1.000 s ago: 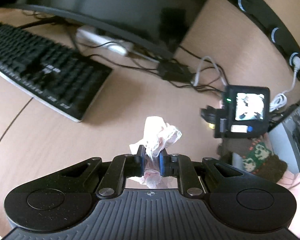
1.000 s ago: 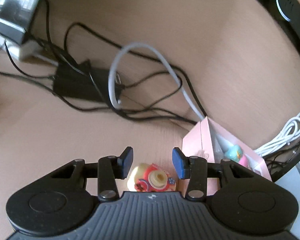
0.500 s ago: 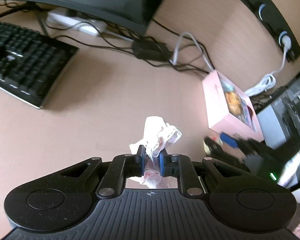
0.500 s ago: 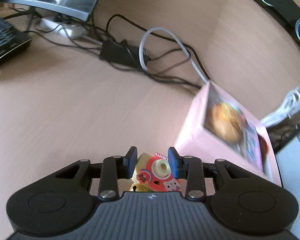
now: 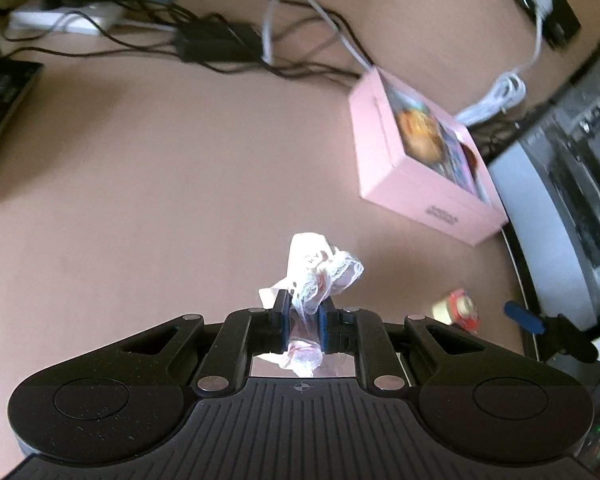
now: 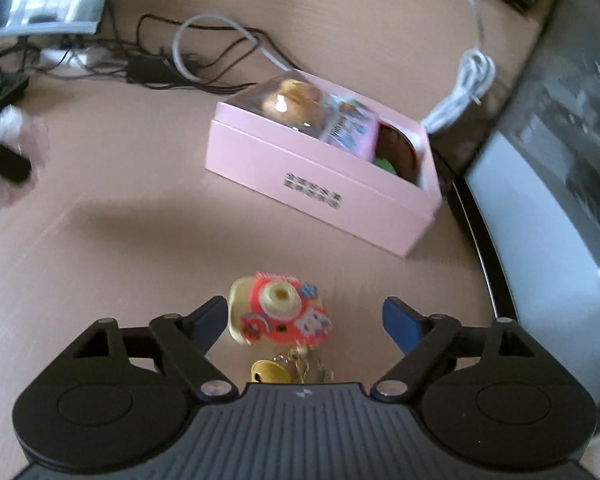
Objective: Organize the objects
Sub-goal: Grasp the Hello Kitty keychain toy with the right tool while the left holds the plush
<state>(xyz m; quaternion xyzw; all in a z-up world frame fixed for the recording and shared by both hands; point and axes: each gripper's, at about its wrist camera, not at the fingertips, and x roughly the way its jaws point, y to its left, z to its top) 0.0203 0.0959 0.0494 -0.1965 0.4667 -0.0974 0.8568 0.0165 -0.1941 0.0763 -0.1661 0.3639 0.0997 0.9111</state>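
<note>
Right hand-held gripper (image 6: 303, 320) just opened | toy camera (image 6: 280, 312) between jaws (unpinched)

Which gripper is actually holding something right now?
The left gripper: its jaws are shut on the crumpled wrapper. The right gripper has just opened; the camera charm sits loose between its jaws.

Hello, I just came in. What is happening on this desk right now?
A person is tidying small things on a desk with two handheld grippers. The left gripper is shut on a crumpled white-and-pink wrapper, held above the desk. The right gripper has just been opening; a small red-and-yellow toy-camera keychain sits between its wide jaws, no longer pinched. An open pink box with other small items inside lies just beyond it.
</note>
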